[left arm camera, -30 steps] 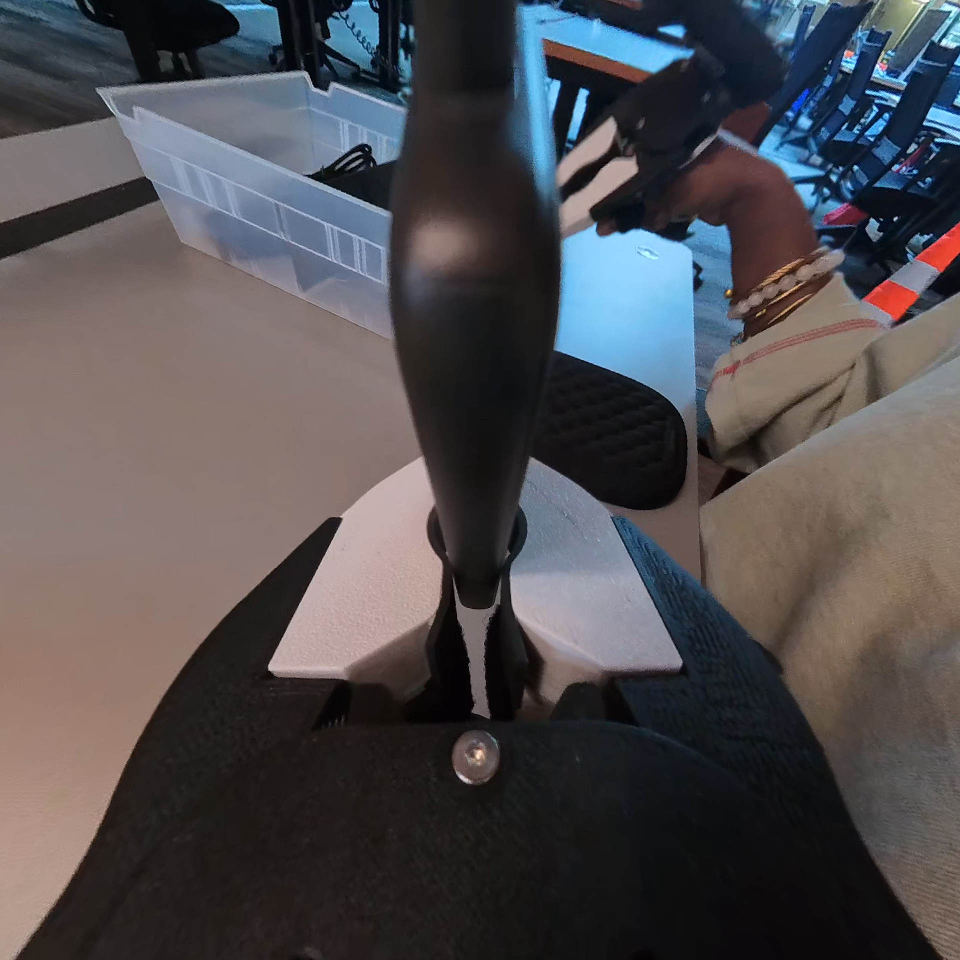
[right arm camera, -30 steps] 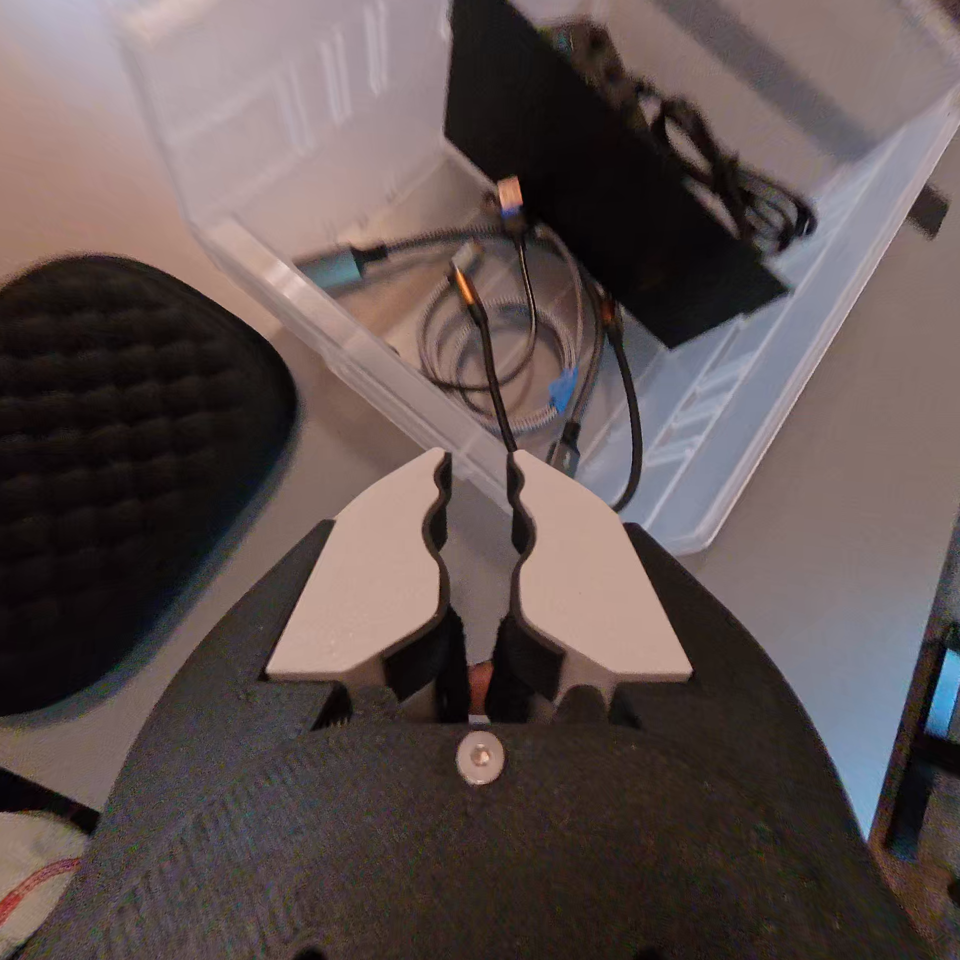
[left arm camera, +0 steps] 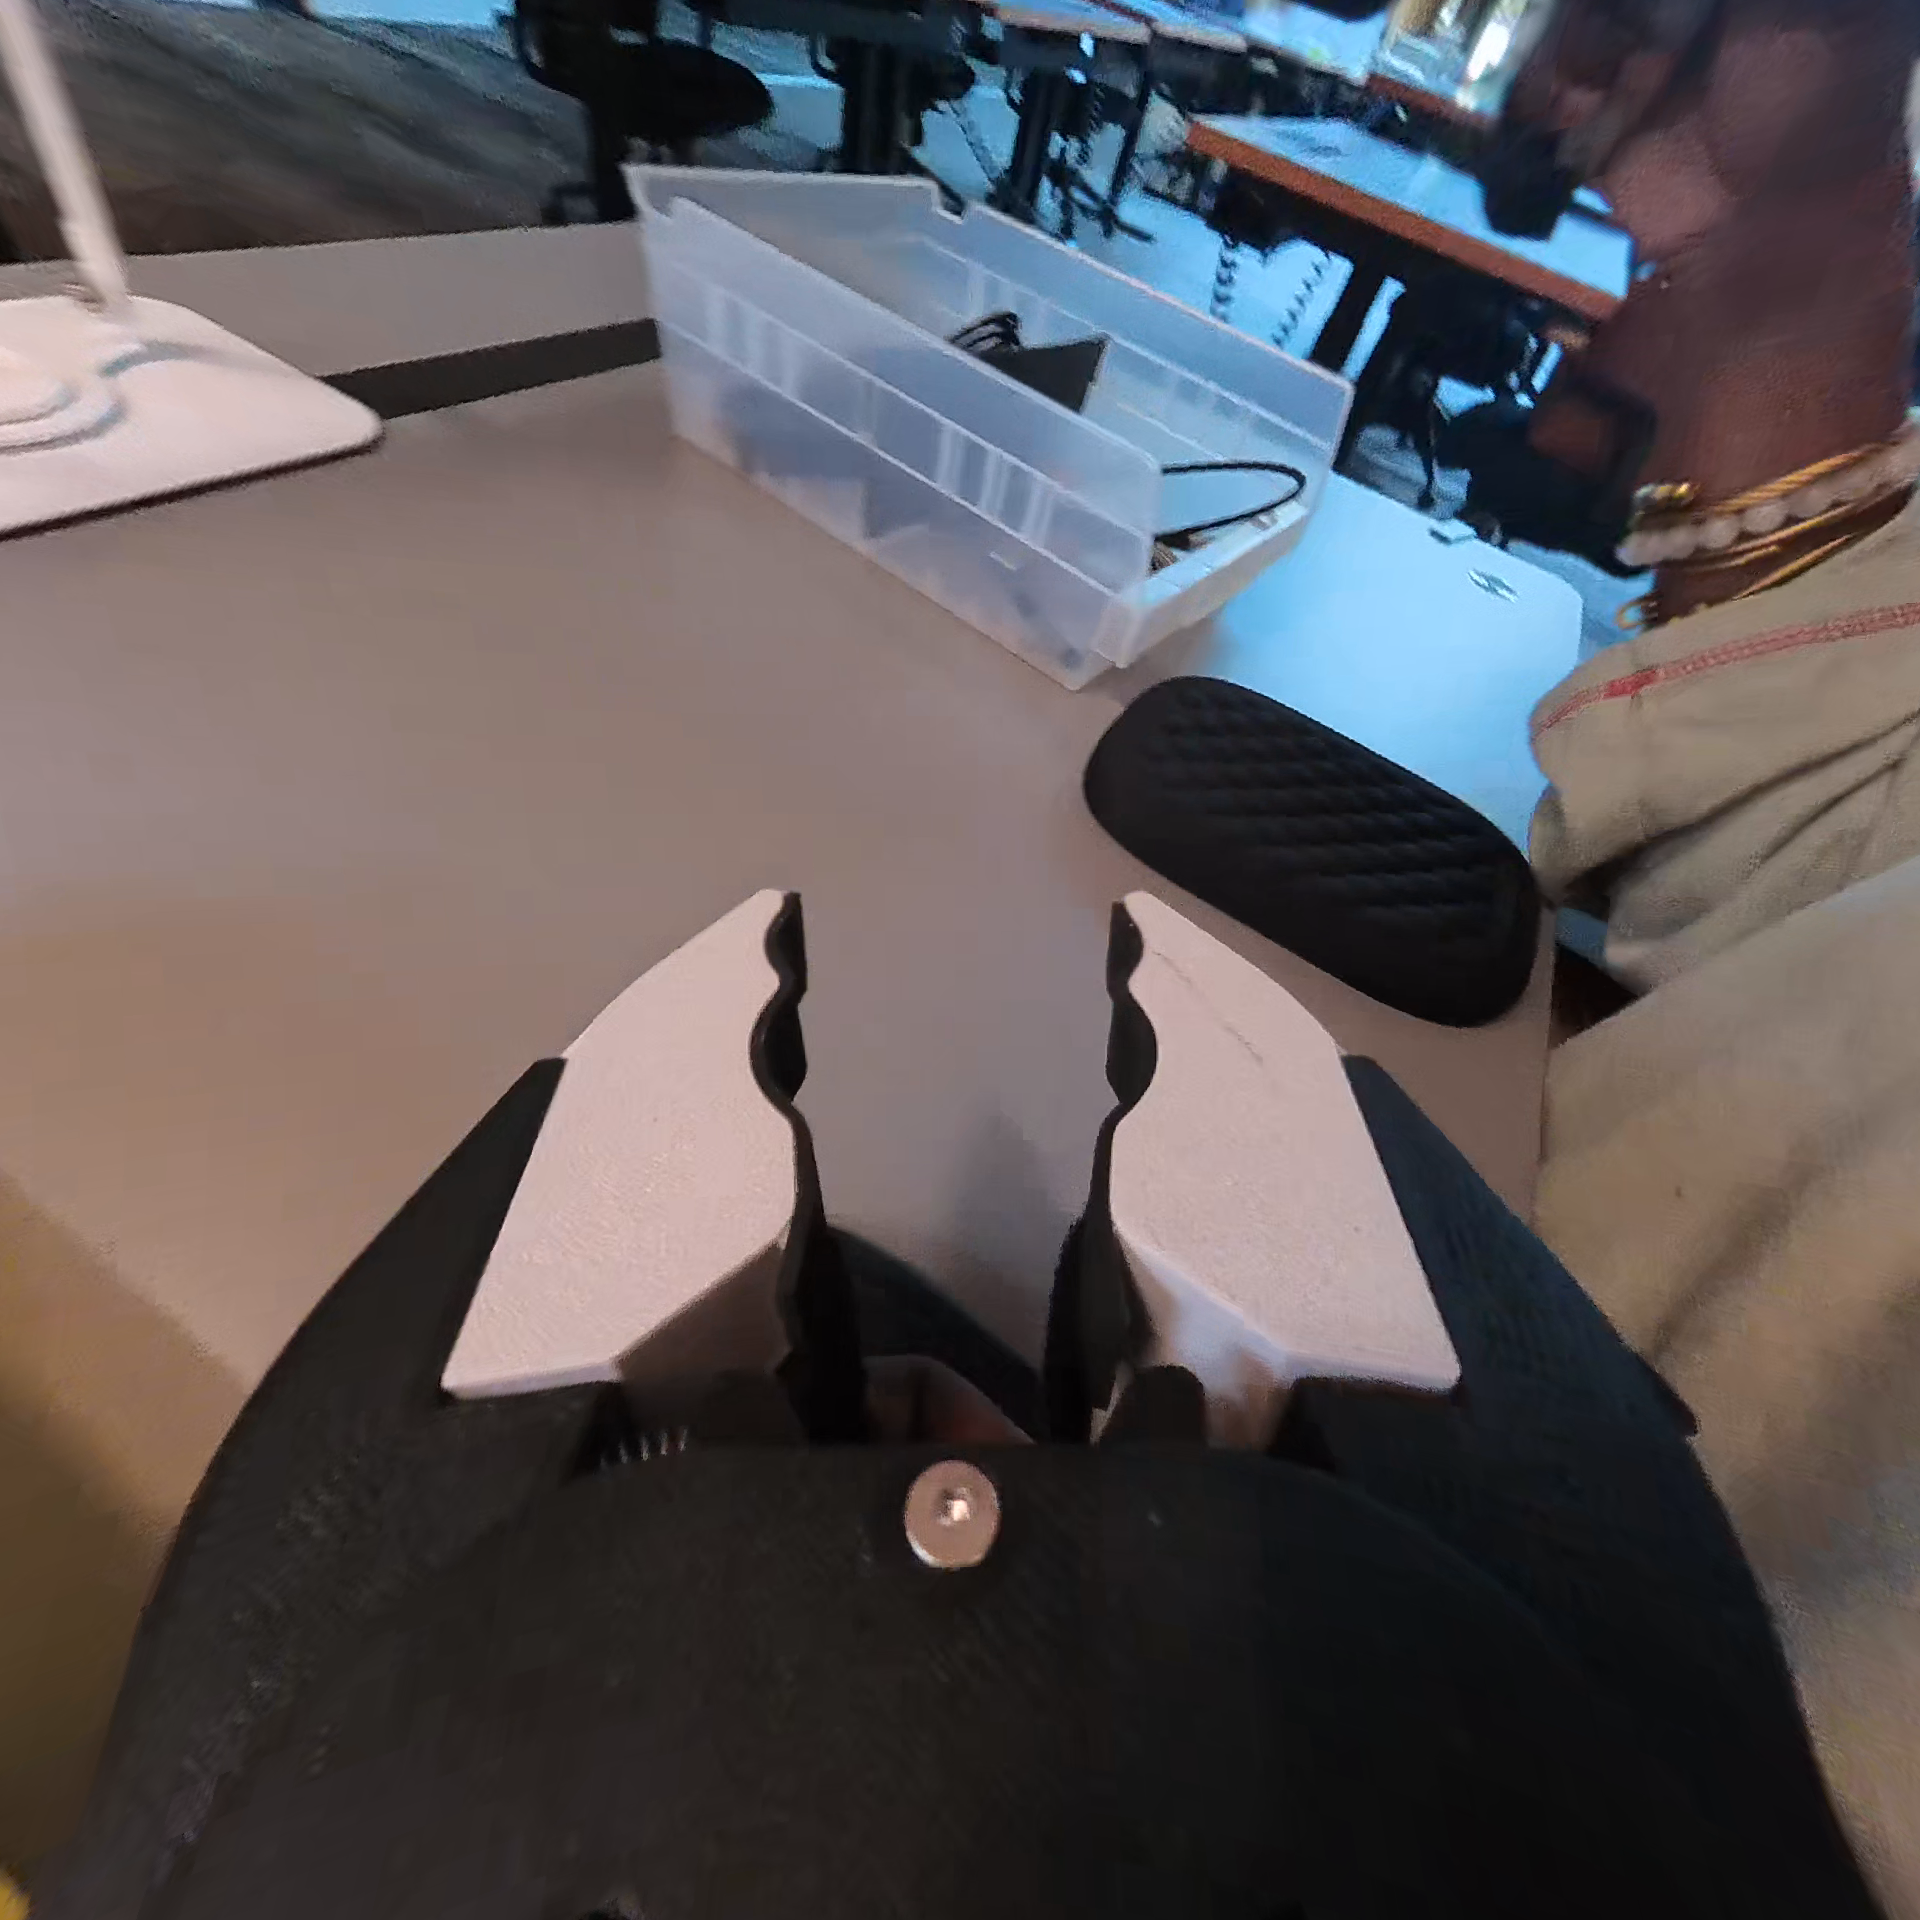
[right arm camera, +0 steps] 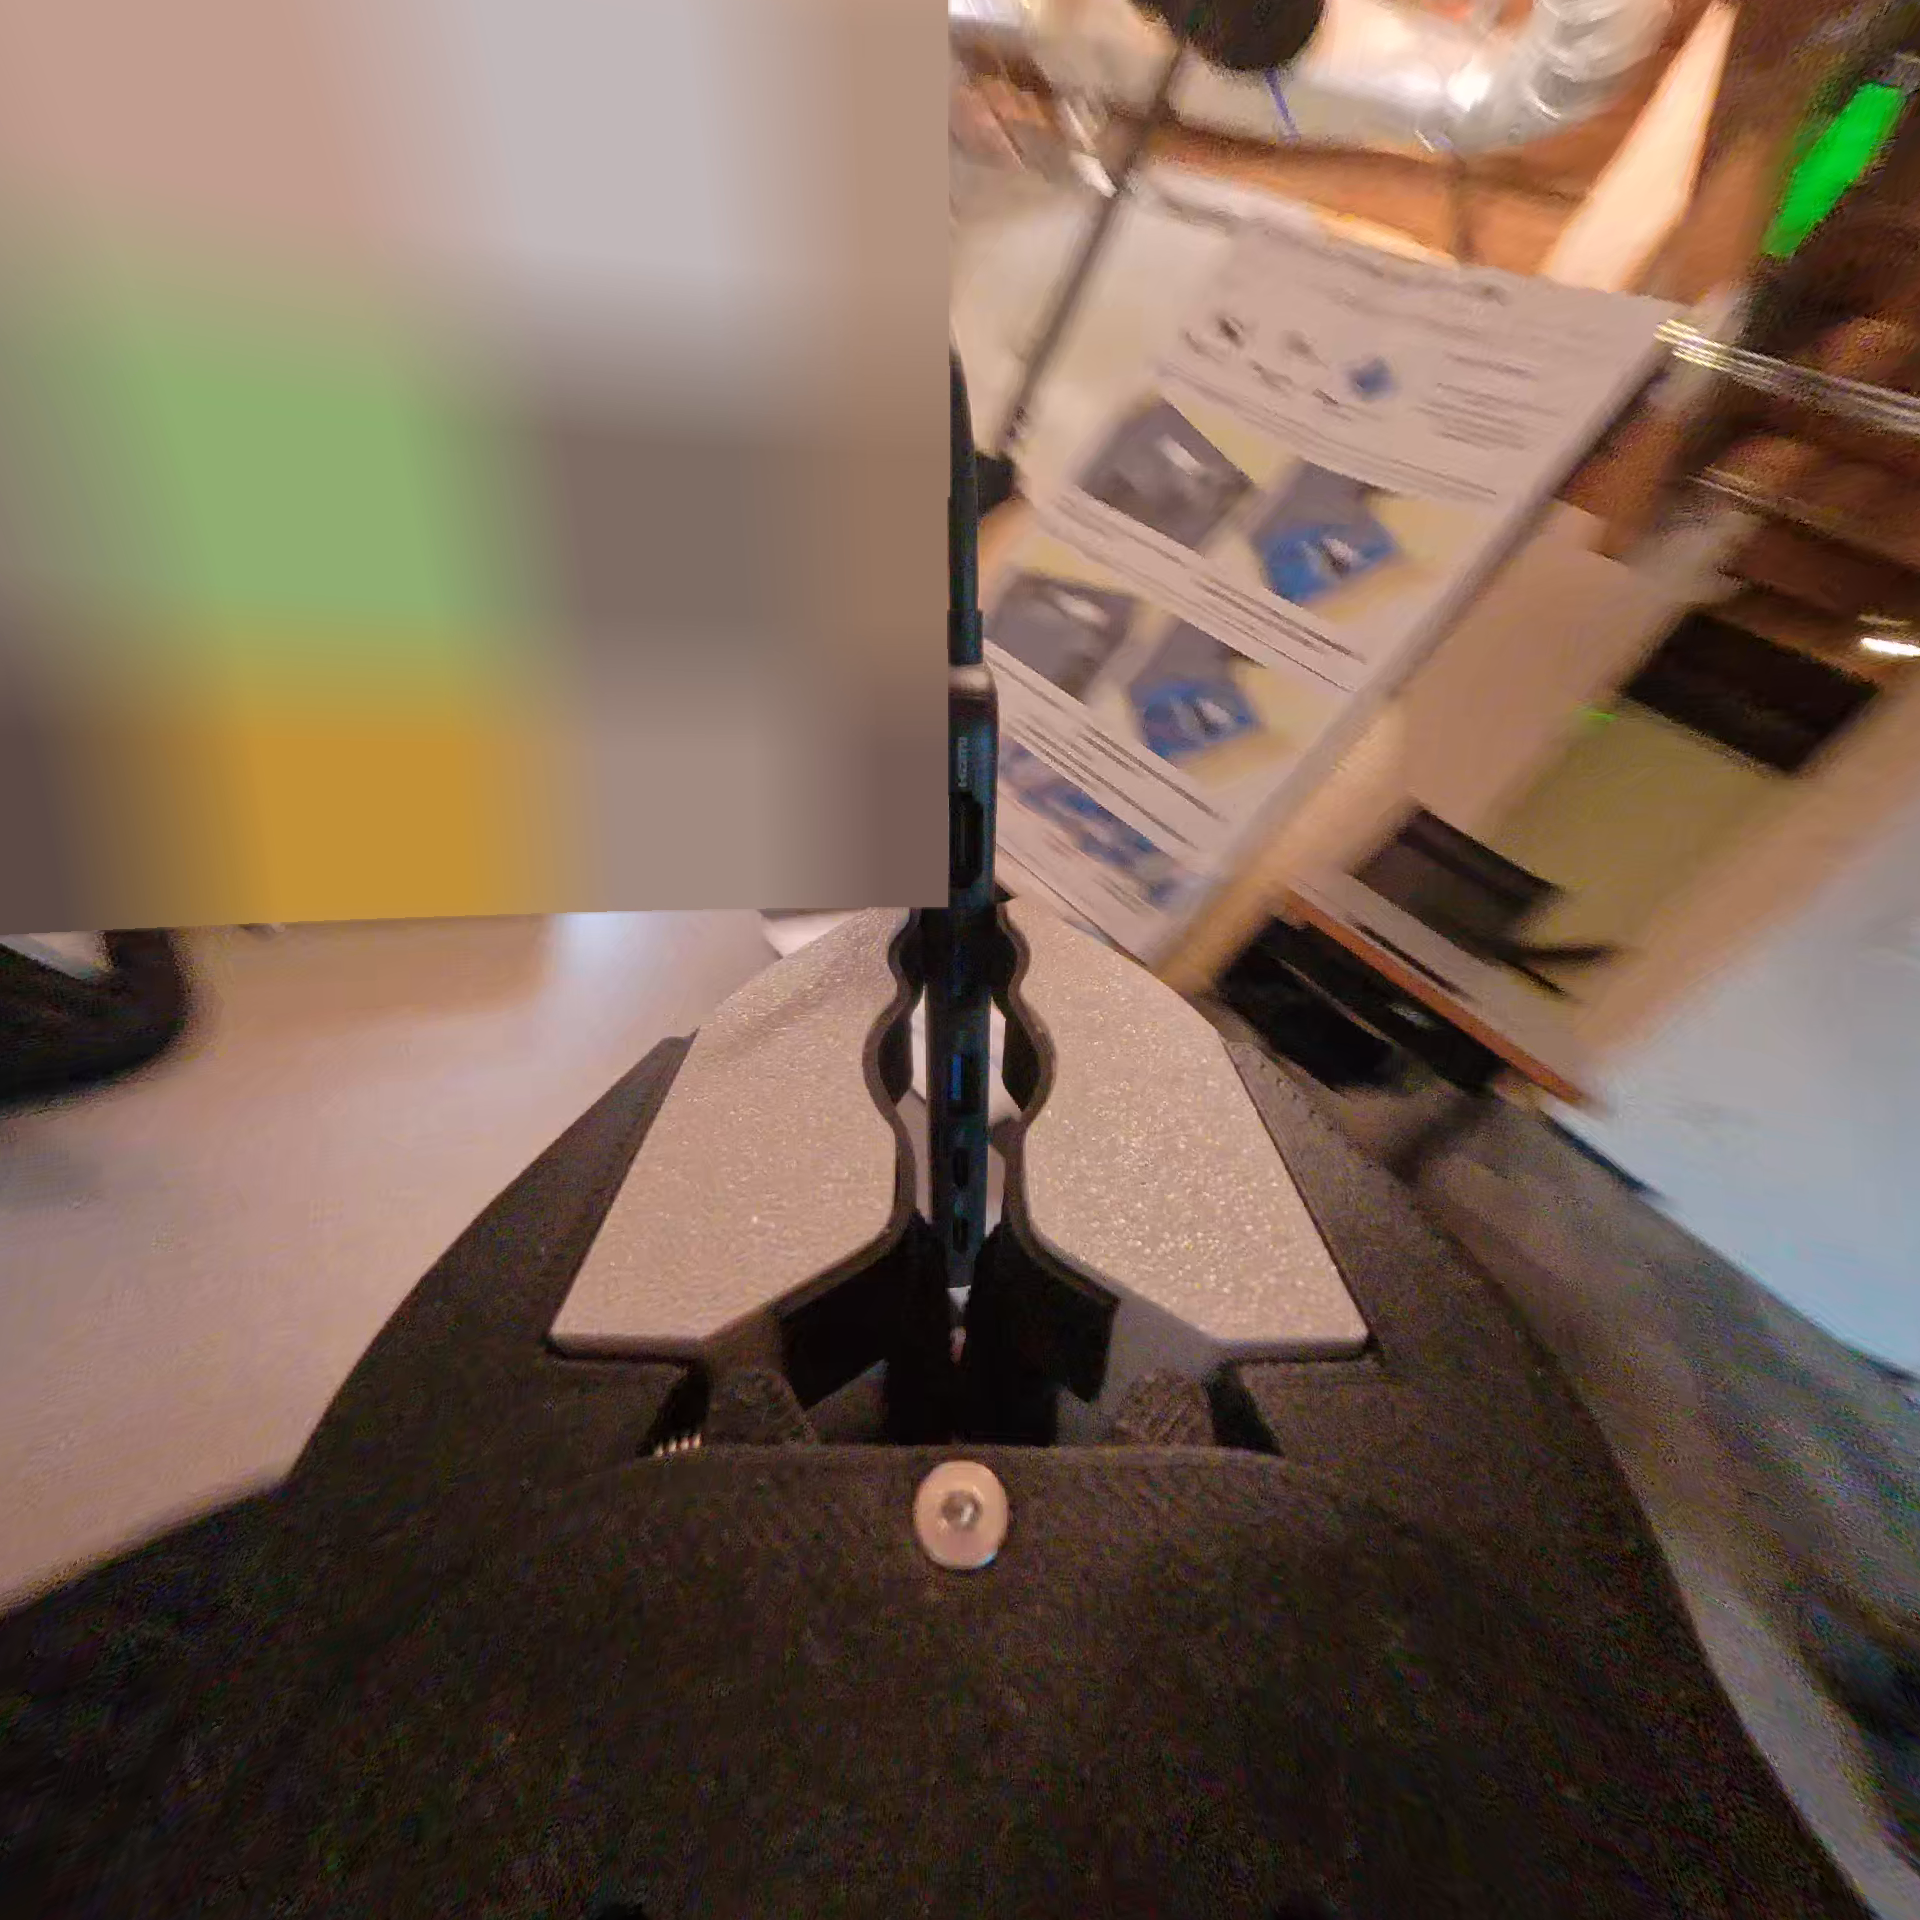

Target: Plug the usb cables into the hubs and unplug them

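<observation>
In the left wrist view my left gripper (left arm camera: 956, 925) is open and empty, low over the grey table (left arm camera: 416, 727). Beyond it stands a clear plastic bin (left arm camera: 935, 436) with black cables (left arm camera: 1236, 478) and a dark flat item inside. In the right wrist view my right gripper (right arm camera: 961, 940) is shut on a slim dark USB hub (right arm camera: 971, 810). The hub is held edge-on and upright between the fingers, its row of ports facing the camera and its cable running up. The right gripper is lifted and looks out into the room.
A black textured wrist pad (left arm camera: 1309, 842) lies right of the left gripper near the table's edge. A white lamp base (left arm camera: 156, 384) stands at the far left. A person's arm with bracelets (left arm camera: 1766, 520) is at the right. A poster board (right arm camera: 1299, 540) stands behind the hub.
My left gripper was shut on a dark object and is now open and empty. My right gripper was open over the bin's cables and is now shut on the hub, lifted away.
</observation>
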